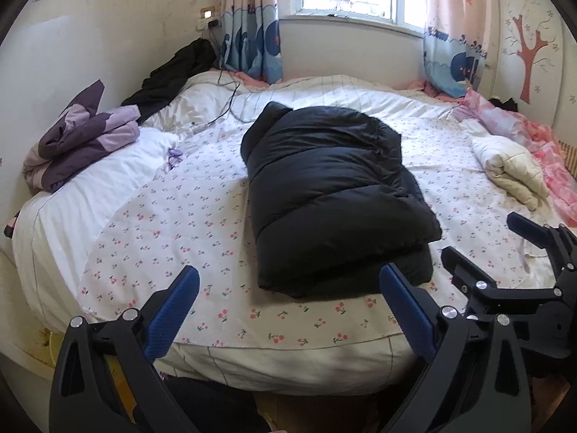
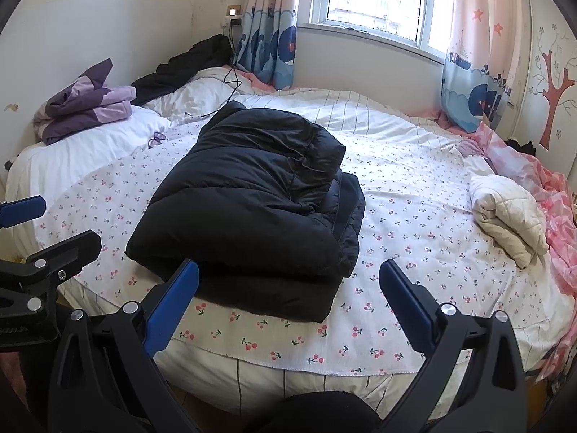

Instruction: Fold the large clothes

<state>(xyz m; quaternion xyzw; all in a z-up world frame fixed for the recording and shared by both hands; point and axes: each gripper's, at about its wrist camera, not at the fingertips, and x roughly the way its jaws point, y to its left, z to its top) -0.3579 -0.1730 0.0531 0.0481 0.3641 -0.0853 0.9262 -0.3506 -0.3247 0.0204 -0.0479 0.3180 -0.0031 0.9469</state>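
Jacket (image 1: 331,187) mid-bed (image 1: 202,238), quilt (image 1: 508,169) to rt.

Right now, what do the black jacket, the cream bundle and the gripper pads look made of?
Black jacket: looks like a padded puffer with a smooth synthetic shell; stitched puffy channels, slight sheen.
Cream bundle: quilted matte fabric, probably cotton or polyester; diamond stitching shows.
Pads on the left gripper and right gripper: blue, finely ribbed, likely rubber or textured plastic, on matte black plastic arms. Both are open and hold nothing.

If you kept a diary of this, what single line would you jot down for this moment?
black puffer jacket: folded, on cherry-print sheet | left gripper: open, empty | right gripper: open, empty | both short of jacket
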